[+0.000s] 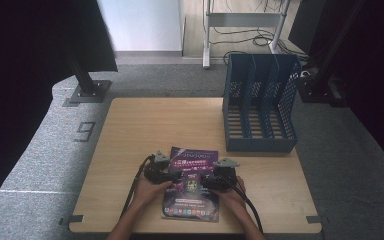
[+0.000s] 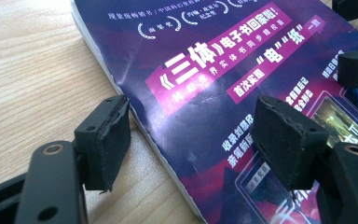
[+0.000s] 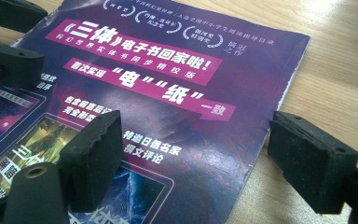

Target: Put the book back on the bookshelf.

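Item: purple paperback book [image 1: 191, 185], lying flat, cover up, on the wooden table [image 1: 130, 150] near its front edge, between my two hands. A blue file rack [image 1: 261, 107] stood well apart at the far right of the table.

Left tool [image 2: 191, 135]: jaws wide, nothing pressed between them. One pad [image 2: 107, 140] hung over bare wood just outside the book's left edge, the other [image 2: 286, 140] over the cover.

Right tool [image 3: 205, 158]: jaws likewise wide, gripping nothing. One pad [image 3: 93, 156] was over the cover, the other [image 3: 310, 161] beyond the book's right edge.

Risks, as I judged them:
- Each tool straddled an edge without a bite. Closing level with the cover would only have scraped it or pushed the book sideways.
- The cover showed creases already; a pinch on cover alone, missing the page block, could have bent or torn it.
- Uneven lifting by the two sides could have let the book sag, fan open and slide out.
- I could not tell whether any pad touched the table.
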Action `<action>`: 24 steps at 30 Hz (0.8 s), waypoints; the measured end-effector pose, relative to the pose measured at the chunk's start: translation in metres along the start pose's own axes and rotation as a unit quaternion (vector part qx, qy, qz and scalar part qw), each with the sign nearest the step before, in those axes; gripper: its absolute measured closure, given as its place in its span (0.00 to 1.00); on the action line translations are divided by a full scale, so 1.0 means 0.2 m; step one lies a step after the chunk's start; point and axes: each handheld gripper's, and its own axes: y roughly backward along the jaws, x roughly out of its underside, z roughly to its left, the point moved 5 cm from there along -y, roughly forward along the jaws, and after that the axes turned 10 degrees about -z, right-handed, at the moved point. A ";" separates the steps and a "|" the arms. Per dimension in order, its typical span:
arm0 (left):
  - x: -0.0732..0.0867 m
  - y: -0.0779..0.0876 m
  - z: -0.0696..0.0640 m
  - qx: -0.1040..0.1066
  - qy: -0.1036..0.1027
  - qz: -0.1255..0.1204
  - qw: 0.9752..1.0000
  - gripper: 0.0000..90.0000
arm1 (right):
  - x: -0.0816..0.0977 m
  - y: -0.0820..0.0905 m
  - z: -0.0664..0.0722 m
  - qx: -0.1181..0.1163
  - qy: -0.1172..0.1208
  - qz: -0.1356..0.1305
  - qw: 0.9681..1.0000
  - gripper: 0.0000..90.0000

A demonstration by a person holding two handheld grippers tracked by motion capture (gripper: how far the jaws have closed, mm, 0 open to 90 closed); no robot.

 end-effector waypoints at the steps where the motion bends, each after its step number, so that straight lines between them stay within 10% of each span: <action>1: 0.00 0.00 0.00 0.000 0.001 0.000 1.000 0.31 | 0.00 0.00 0.00 0.000 0.000 0.000 1.000 0.20; 24: -0.03 0.02 -0.01 0.019 0.032 -0.019 0.999 0.29 | 0.00 0.00 0.00 0.000 0.000 0.000 1.000 0.20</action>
